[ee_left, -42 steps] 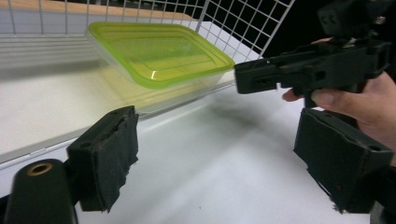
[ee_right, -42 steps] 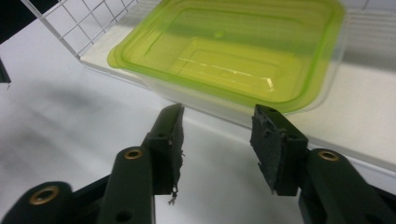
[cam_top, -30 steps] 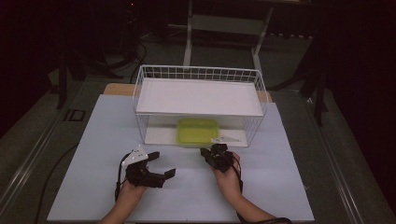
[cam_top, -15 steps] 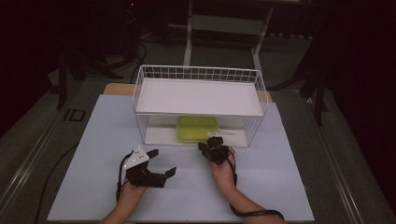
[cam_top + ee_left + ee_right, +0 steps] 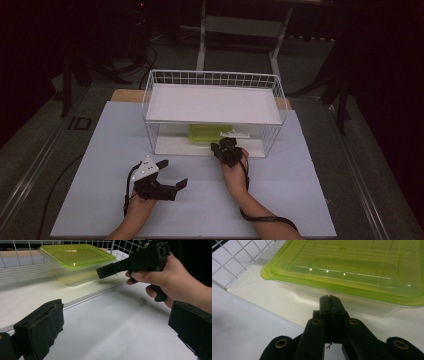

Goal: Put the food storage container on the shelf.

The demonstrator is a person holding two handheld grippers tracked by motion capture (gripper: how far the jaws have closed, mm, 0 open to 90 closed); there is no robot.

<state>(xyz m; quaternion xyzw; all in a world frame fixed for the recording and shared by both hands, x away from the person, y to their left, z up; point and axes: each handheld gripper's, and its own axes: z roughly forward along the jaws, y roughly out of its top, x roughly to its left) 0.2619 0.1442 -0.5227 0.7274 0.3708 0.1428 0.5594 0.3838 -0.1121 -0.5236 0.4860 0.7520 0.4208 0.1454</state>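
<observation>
Jaws pressed together on right gripper (image 5: 329, 305), nosed nearer than before to clear rectangular green-lidded plastic container (image 5: 352, 270) on wire rack's (image 5: 212, 80) lower shelf, long axis crosswise; left gripper (image 5: 172, 175) spread wide, parked.

Two matte black hand-held tools are showing at the table: the left gripper (image 5: 172, 176) is carrying a pale grey three-cornered plate (image 5: 146, 166) dotted with small dark holes, and a black cable (image 5: 128, 188) is looping from its body. Its jaws are wearing worn black padding with frayed edges. The right gripper (image 5: 329, 306) is showing flat black link arms fixed with brass-ringed rivets (image 5: 316, 321), a black pistol-style handle (image 5: 158, 291), and a black cable (image 5: 262, 218) trailing along a bare, sleeveless forearm
</observation>
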